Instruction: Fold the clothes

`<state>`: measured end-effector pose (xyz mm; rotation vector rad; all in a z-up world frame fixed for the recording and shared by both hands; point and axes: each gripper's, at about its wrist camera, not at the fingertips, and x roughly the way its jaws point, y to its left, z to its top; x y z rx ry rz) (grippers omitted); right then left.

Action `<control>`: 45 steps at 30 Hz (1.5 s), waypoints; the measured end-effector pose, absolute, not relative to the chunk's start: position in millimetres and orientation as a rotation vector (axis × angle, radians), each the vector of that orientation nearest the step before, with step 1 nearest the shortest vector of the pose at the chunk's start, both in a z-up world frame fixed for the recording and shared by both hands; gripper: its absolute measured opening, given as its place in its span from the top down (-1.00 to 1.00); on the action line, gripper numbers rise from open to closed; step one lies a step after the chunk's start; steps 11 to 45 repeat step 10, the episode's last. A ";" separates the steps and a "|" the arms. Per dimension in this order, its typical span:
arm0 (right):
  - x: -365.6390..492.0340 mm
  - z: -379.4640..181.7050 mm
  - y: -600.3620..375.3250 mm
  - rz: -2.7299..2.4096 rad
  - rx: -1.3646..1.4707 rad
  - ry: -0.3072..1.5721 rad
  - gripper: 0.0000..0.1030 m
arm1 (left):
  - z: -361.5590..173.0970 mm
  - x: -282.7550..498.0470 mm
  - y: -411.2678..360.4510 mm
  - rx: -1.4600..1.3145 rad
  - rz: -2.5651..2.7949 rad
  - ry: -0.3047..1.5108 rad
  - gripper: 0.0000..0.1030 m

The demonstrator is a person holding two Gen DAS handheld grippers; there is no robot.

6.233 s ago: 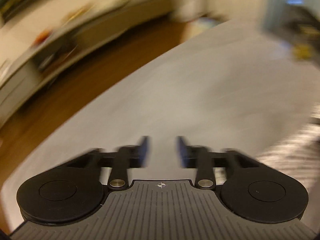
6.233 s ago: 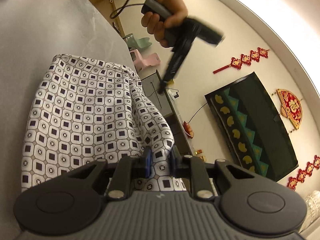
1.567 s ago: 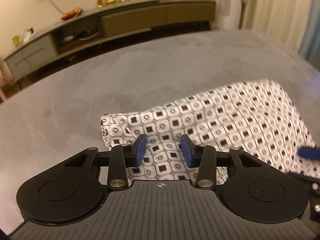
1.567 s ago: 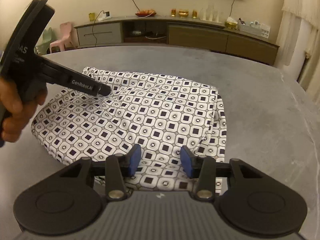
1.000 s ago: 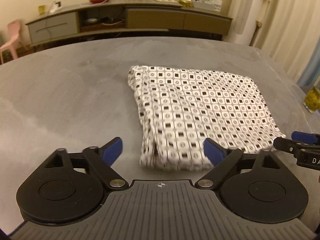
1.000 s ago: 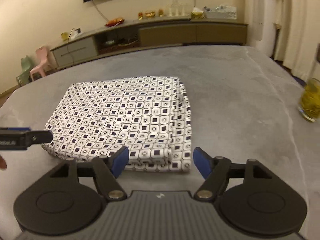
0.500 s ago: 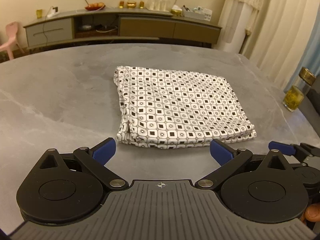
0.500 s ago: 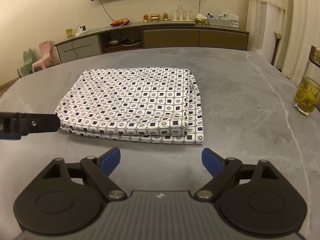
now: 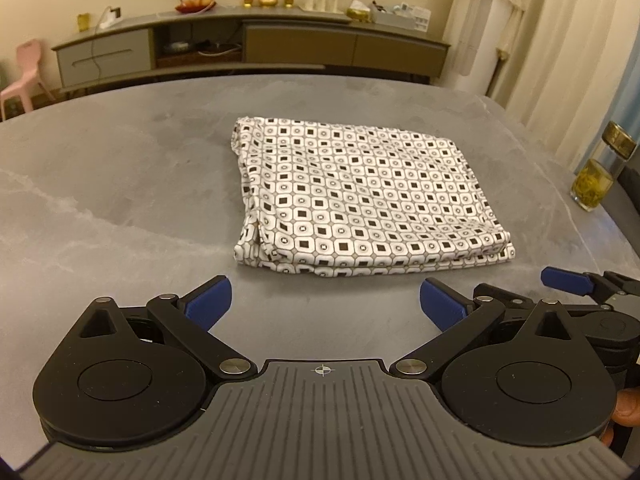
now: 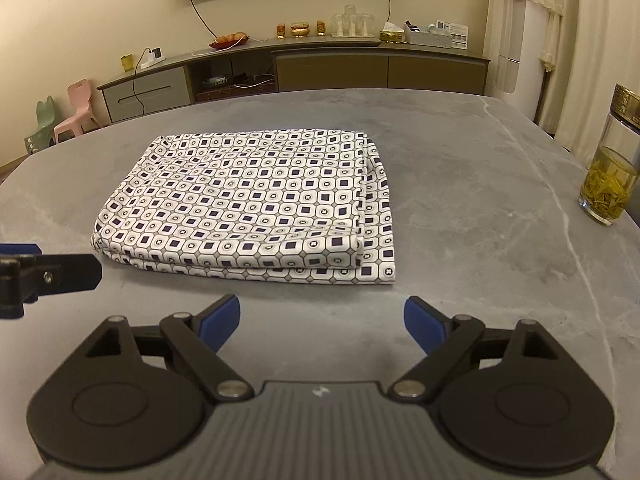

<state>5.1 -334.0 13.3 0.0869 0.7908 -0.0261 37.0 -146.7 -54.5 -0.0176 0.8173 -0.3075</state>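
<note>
A white garment with a dark square pattern [image 9: 360, 196] [image 10: 256, 204] lies folded into a flat rectangle on the grey stone table [image 9: 120, 184] [image 10: 480, 184]. My left gripper [image 9: 325, 304] is open, held back from the garment's near edge with nothing between its blue pads. My right gripper [image 10: 322, 322] is also wide open and empty, just short of the near edge. Each gripper shows at the edge of the other's view: the right one's fingertips [image 9: 564, 282] at the left view's right side, a left finger [image 10: 60, 274] at the right view's left side.
A glass bottle of yellow-green tea [image 10: 610, 178] [image 9: 596, 176] stands near the table's right edge. Beyond the table runs a long low sideboard [image 10: 300, 68] with cups and ornaments. Small pink and green chairs [image 10: 76, 114] stand on the floor at the far left.
Both grippers have opened wide and drawn back from the folded garment, which now lies free on the table. Over the last half second little has moved.
</note>
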 end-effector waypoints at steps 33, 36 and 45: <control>6.1 12.5 -334.6 -0.024 0.074 0.799 -0.79 | -58.0 32.1 -145.4 -0.004 -0.300 0.827 -0.79; 6.1 12.5 -334.6 -0.024 0.074 0.799 -0.79 | -58.0 32.1 -145.4 -0.004 -0.300 0.827 -0.79; 6.1 12.5 -334.6 -0.024 0.074 0.799 -0.79 | -58.0 32.1 -145.4 -0.004 -0.300 0.827 -0.79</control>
